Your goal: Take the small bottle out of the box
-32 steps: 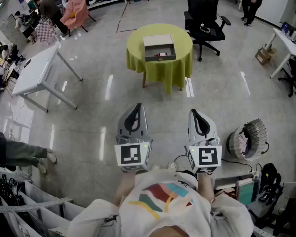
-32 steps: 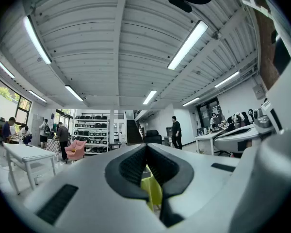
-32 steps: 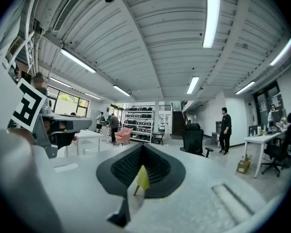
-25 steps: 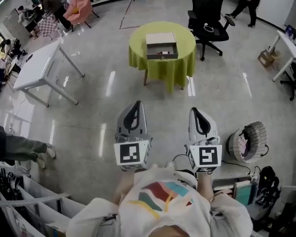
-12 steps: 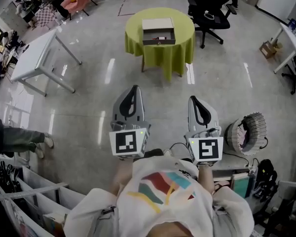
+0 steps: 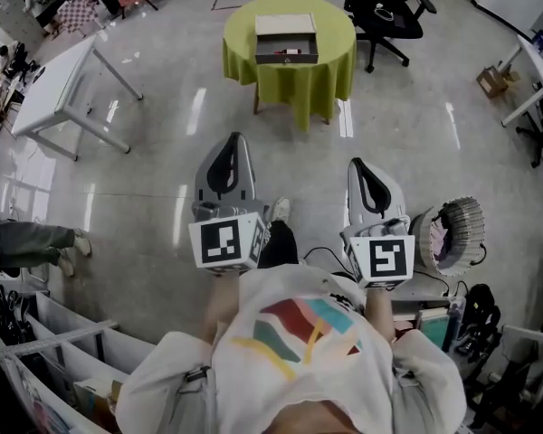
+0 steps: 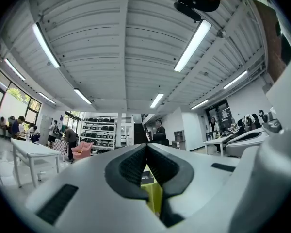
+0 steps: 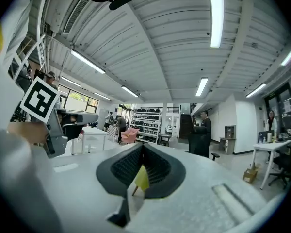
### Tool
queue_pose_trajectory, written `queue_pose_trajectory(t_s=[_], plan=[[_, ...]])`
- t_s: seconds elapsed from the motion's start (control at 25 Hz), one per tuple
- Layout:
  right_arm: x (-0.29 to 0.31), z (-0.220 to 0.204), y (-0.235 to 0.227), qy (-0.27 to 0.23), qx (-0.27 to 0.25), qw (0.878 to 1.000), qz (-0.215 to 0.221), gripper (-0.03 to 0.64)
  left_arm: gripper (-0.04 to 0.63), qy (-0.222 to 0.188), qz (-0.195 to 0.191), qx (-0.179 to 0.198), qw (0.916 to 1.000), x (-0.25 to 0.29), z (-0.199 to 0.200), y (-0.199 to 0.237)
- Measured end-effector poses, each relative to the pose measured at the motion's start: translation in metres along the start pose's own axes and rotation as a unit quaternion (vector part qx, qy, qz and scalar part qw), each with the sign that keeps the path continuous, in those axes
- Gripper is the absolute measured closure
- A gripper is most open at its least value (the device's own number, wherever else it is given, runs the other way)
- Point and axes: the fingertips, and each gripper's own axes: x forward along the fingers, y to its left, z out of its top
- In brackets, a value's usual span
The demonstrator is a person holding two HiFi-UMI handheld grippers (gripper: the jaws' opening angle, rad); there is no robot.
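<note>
A round table under a yellow-green cloth stands far ahead across the floor. On it sits the open box, with a small bottle lying in its front part. My left gripper and right gripper are held side by side at waist height, both pointing at the table and well short of it. Each is shut with nothing between its jaws. In the left gripper view the gripper frames the box and cloth. The right gripper shows a sliver of cloth.
A white table stands at the left, a black office chair behind the round table, a white desk at the right. A wicker basket and cables lie at my right. A person's legs show at the left edge.
The round table has shifted up in the head view. My shoe now shows between the grippers. Both grippers stay shut; the left one has drifted slightly left and up.
</note>
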Motion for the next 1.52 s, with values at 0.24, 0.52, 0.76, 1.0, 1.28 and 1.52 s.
queue_pose_trajectory(t_s=[0.24, 0.52, 0.76, 1.0, 1.28, 1.52], plan=[[0.024, -0.007, -0.019, -0.008, -0.008, 1.0, -0.007, 0.612, 0.581, -0.011, 0.009, 0.002, 0.9999, 0.031, -0.005, 0.008], [0.087, -0.012, -0.045, -0.016, -0.021, 0.999, -0.018, 0.612, 0.581, -0.009, 0.006, 0.012, 0.9999, 0.101, -0.019, 0.034], [0.146, -0.015, -0.075, 0.0, -0.002, 0.999, -0.036, 0.612, 0.581, -0.008, -0.008, 0.004, 0.9999, 0.169, -0.025, 0.046], [0.224, -0.002, -0.099, 0.007, -0.005, 0.999, -0.034, 0.612, 0.581, -0.001, -0.03, 0.013, 0.9995, 0.257, -0.023, 0.059], [0.322, 0.006, -0.122, 0.015, -0.015, 1.0, -0.016, 0.612, 0.581, -0.004, -0.048, -0.012, 0.9988, 0.349, -0.025, 0.084], [0.399, 0.009, -0.132, 0.015, -0.018, 1.0, -0.012, 0.612, 0.581, -0.001, -0.064, -0.012, 0.9979, 0.419, -0.036, 0.107]])
